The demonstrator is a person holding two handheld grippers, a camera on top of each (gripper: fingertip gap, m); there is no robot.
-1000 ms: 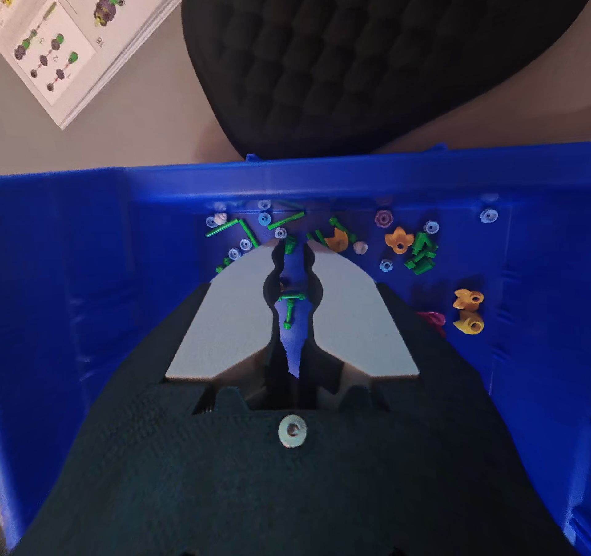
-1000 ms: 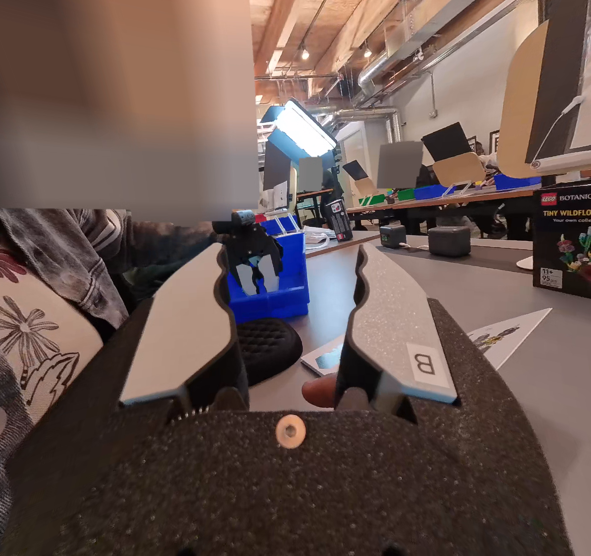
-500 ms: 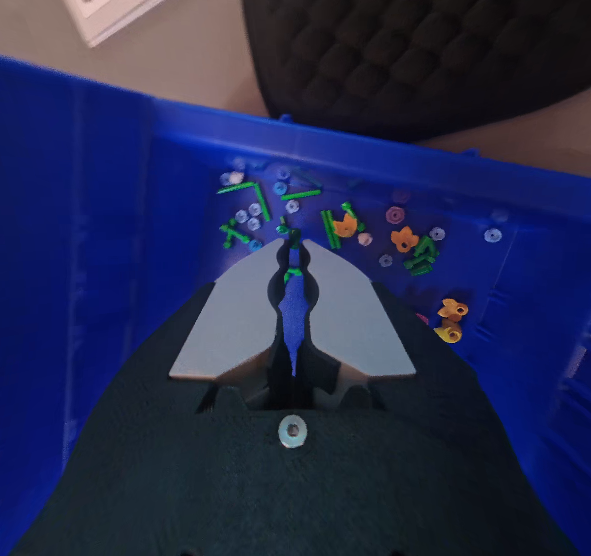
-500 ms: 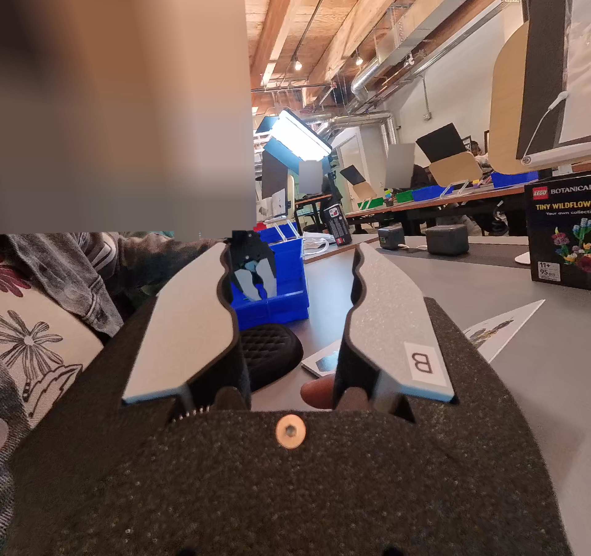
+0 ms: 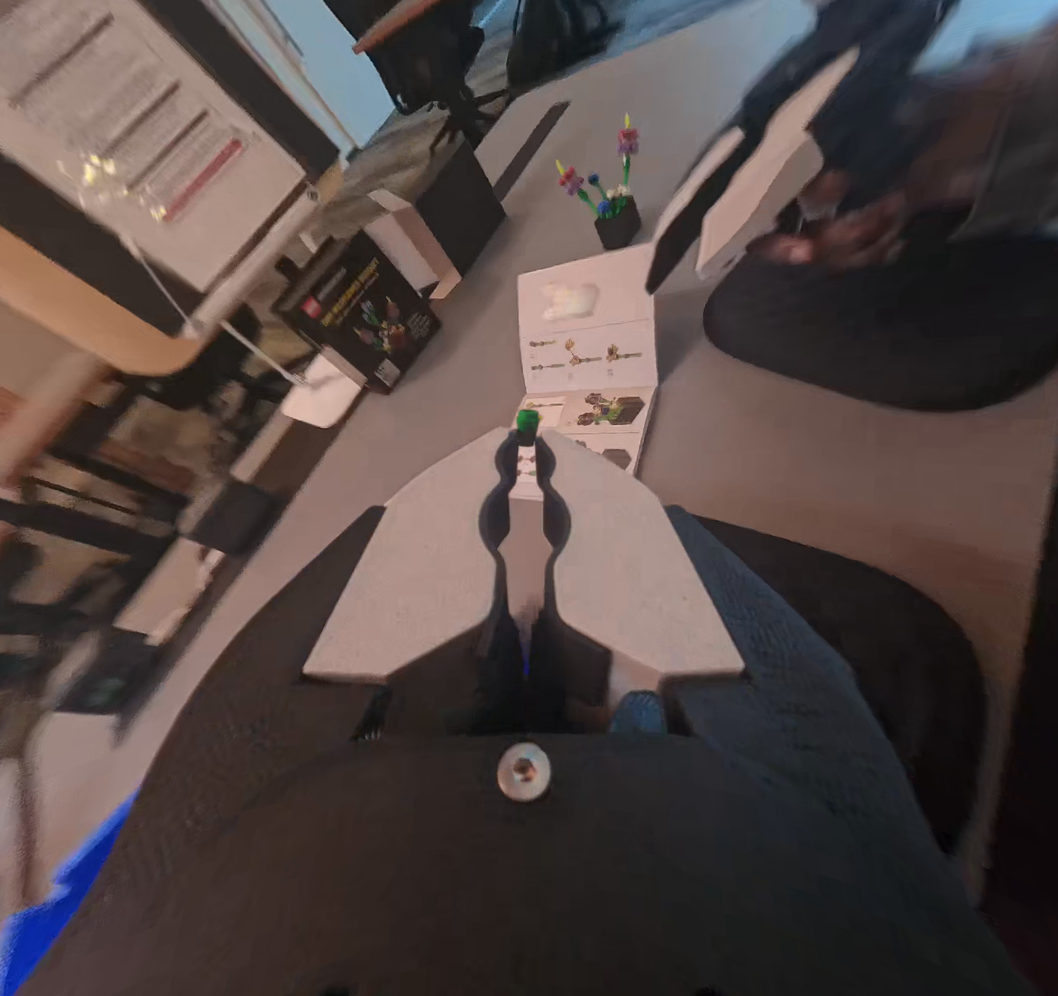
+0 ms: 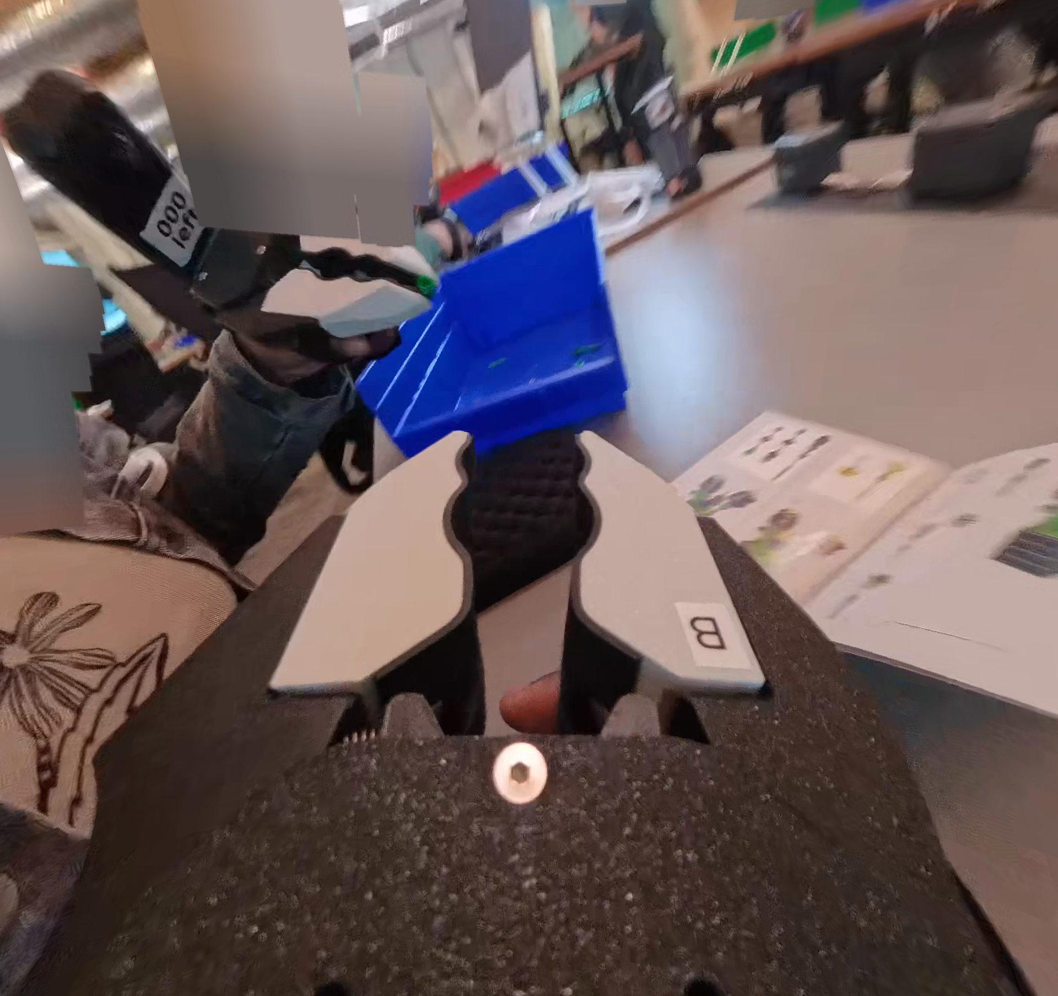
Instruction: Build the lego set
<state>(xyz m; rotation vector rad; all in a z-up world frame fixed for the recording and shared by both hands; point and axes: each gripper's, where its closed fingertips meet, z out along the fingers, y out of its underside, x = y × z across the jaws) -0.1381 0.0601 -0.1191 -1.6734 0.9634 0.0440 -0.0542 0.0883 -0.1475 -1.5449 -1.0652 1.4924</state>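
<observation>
One green piece (image 5: 527, 421) sits pinched at the tips of my left tool (image 5: 529, 441), lifted clear of the blue bin (image 6: 532, 304) and held over the booklet (image 5: 587, 350) on the table (image 5: 801, 453). My right tool (image 6: 524, 444) grasps nothing; its jaws stand apart above the black pad (image 6: 524, 516), bin beyond them.

I judge the build partly done: a black pot with several flowers (image 5: 612, 201) stands past the booklet, and a few green bits lie loose in the bin, so stems or blooms are left to make. This piece has no partner yet.

Both views are smeared with motion. I can't tell the piece's exact shape, nor which booklet step applies. The bin's floor is mostly hidden behind its wall, so the remaining parts can't be counted. The other tool (image 5: 738, 207) and the hand around it are a blur in the left view's upper right.
</observation>
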